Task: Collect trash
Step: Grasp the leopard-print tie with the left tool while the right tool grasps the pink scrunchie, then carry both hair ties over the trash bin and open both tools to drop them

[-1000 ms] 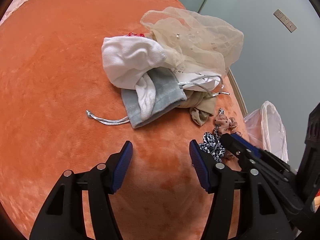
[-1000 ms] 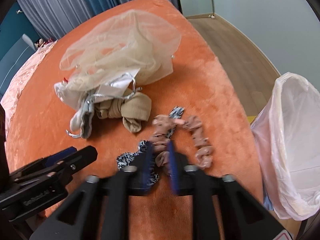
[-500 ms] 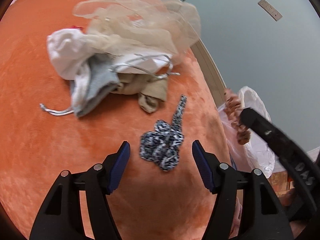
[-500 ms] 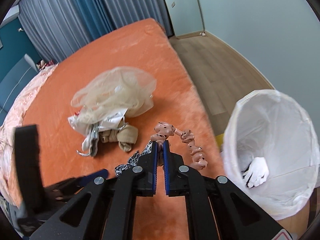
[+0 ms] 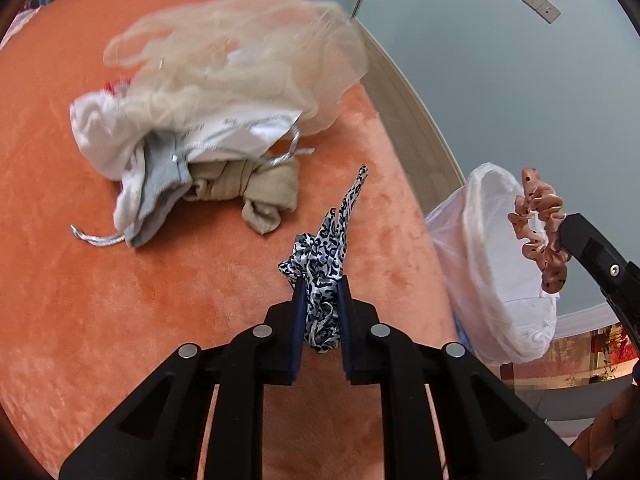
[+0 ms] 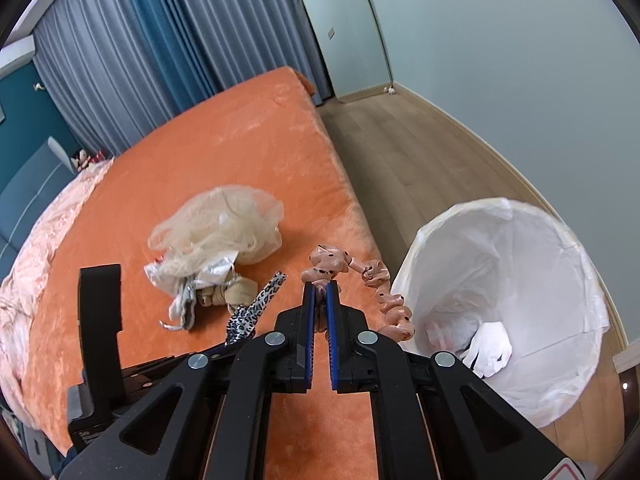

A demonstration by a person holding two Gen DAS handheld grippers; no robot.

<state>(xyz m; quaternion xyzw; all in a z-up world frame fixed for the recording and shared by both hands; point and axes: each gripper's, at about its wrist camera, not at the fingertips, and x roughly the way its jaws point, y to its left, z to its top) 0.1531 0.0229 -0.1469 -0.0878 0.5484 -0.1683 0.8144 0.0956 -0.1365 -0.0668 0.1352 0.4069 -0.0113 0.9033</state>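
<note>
Left gripper (image 5: 320,312) is pinching the black-and-white scrunchie (image 5: 324,256) just above the orange bed (image 5: 120,300). Right gripper (image 6: 320,300) is clamping the pink dotted scrunchie (image 6: 360,280), dangling beside the white-lined bin (image 6: 560,240). Farther back, a cloth pile (image 5: 192,148) is lying on the bed.

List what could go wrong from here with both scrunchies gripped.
1. The pink scrunchie dangles from the right gripper beside the white bin liner, not clearly over its opening; released now, it may land on the rim or floor.
2. The leopard-print scrunchie in the left gripper trails a loose tail that might snag the beige sock.
</note>
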